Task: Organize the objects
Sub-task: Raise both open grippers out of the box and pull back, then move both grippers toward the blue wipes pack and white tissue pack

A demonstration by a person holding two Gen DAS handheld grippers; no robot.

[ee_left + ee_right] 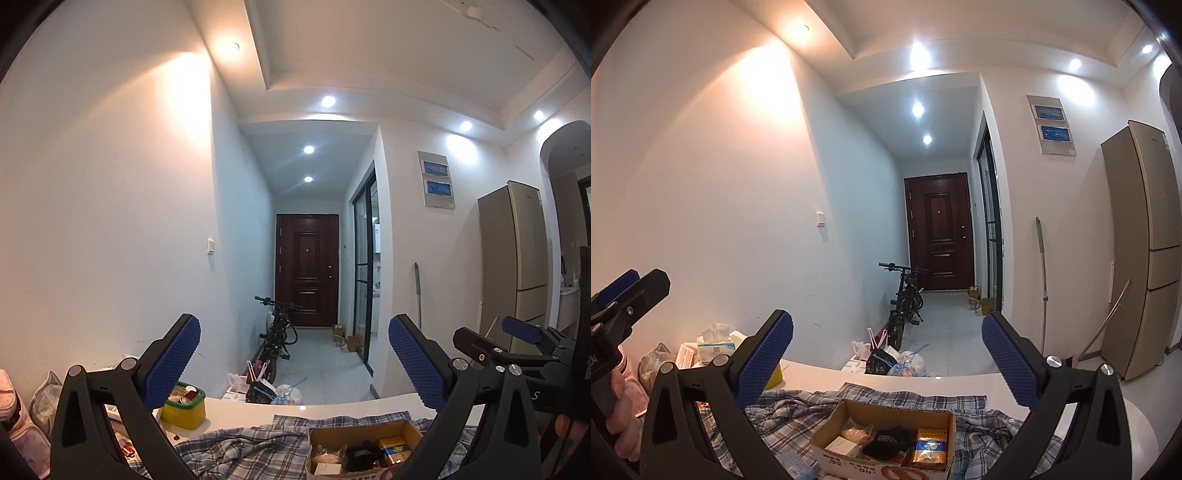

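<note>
Both my grippers, left (294,363) and right (887,357), hang with jaws spread wide, pinching nothing. Just beneath them I see a cardboard box (886,439) on a plaid cloth (783,413) on the white bench (827,374), holding a gold packet (929,448) and a black bundle (886,443). Left of it stands a yellow tub (184,408).

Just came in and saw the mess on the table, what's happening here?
A person holds a pair of tongs in each hand above the table. Left tongs and right tongs are both open and empty. Below them an open cardboard box with small items sits on a plaid cloth. Nothing is being gripped.
</note>
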